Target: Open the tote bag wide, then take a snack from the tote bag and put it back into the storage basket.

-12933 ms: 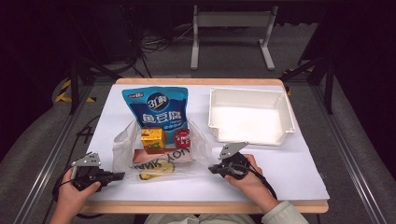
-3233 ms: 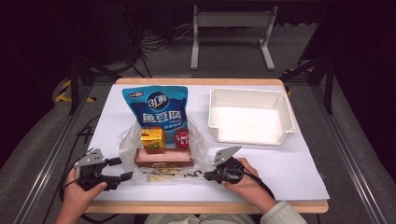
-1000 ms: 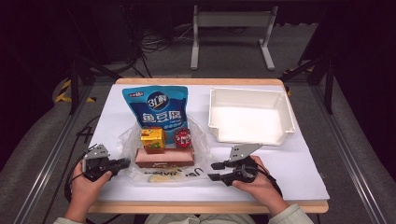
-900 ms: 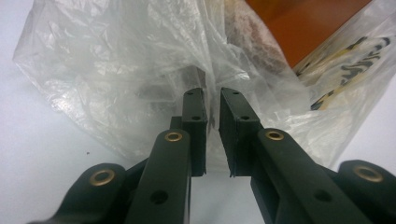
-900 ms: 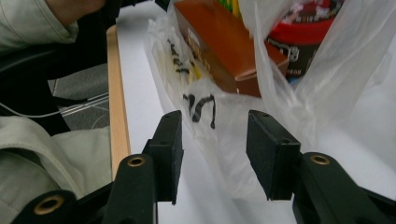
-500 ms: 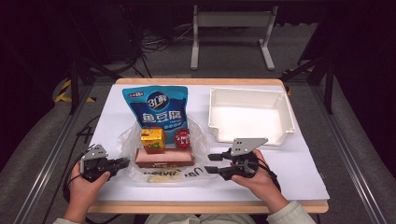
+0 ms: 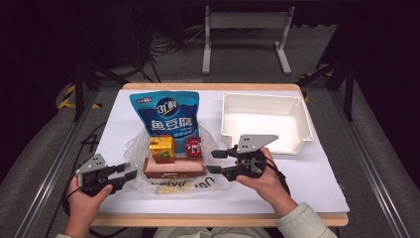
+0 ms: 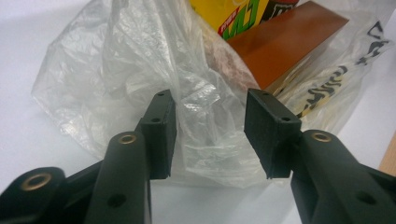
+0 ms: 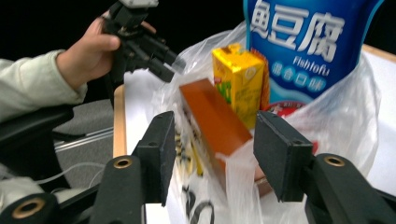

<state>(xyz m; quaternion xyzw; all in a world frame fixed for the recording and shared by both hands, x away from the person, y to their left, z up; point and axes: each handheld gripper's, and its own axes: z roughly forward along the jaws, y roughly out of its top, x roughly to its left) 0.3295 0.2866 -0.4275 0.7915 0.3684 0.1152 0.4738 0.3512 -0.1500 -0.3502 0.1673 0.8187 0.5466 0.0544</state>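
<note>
Crinkled clear plastic bag [image 7: 171, 171] at lower centre of the high view, on the white table [image 7: 317, 183], black print along its near edge too creased to read. Inside: brown box [image 7: 174, 167] lying flat, long axis running left to right across the frame; yellow carton [image 7: 162, 148] upright just behind it, letters on it only partly legible; small red round lid [image 7: 193, 147] beside the carton. Behind, blue pouch [image 7: 165, 115] standing upright, marked "31", large Chinese characters and "Fishtofu" in the right gripper view. White tray [image 7: 297, 121] at upper right, well apart from the bag. Left gripper [image 8: 208, 133] at lower left, jaws apart with a fold of bag film between them. Right gripper [image 9: 212, 154] just right of the bag, jaws spread wide, framing the box end and a film edge, clamped on nothing.
</note>
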